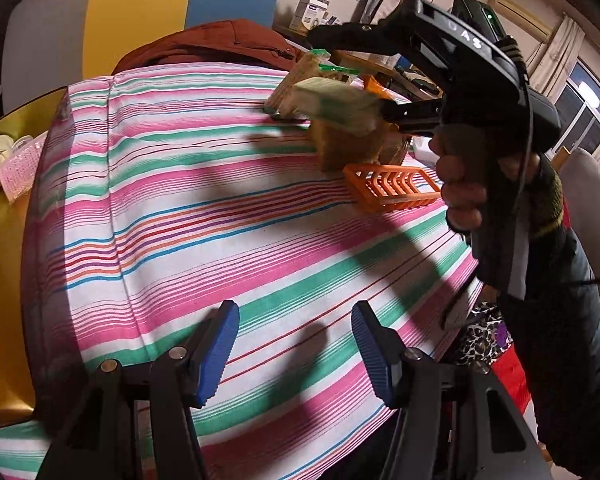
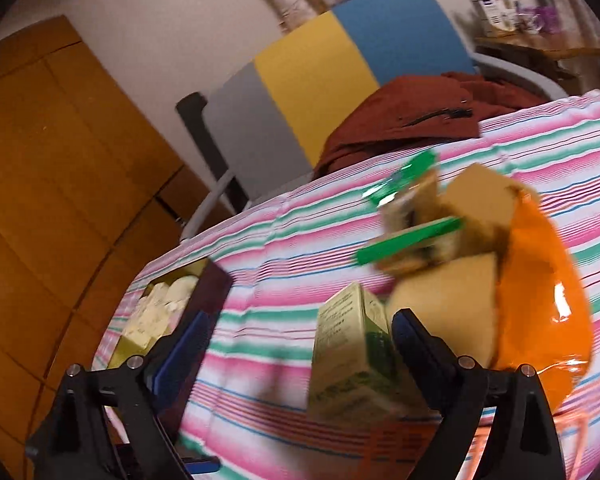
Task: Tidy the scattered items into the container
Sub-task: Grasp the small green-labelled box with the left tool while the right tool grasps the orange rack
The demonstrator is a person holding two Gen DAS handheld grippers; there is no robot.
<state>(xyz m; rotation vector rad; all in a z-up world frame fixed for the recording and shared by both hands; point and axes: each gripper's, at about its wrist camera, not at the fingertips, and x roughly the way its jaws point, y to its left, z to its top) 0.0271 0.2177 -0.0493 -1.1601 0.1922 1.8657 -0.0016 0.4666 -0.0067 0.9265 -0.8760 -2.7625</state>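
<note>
Striped cloth point(image 1: 204, 200) covers the worktop. From the left wrist, the left tool point(image 1: 296, 350) hangs open over bare cloth; the right tool point(image 1: 384, 80) is blurred around a green box point(image 1: 336, 104), grip unclear. An orange basket point(image 1: 392, 188) sits beside. From the right wrist, that box point(image 2: 352, 356) appears loose between spread jaws of the right tool point(image 2: 300, 344), possibly touching one finger.

A striped cloth point(image 1: 204, 200) in pink, green and white is covering the table; a chair point(image 2: 340, 68) with grey, yellow and blue panels is standing behind it, and a rust-red jacket point(image 2: 412, 120) is lying at its far edge; wooden panelling point(image 2: 60, 160) is lining the wall to the left; a dark window point(image 1: 584, 120) is reflecting a lamp beside pale curtains point(image 1: 560, 48); a cluttered shelf point(image 1: 320, 8) is sitting against the far wall.
</note>
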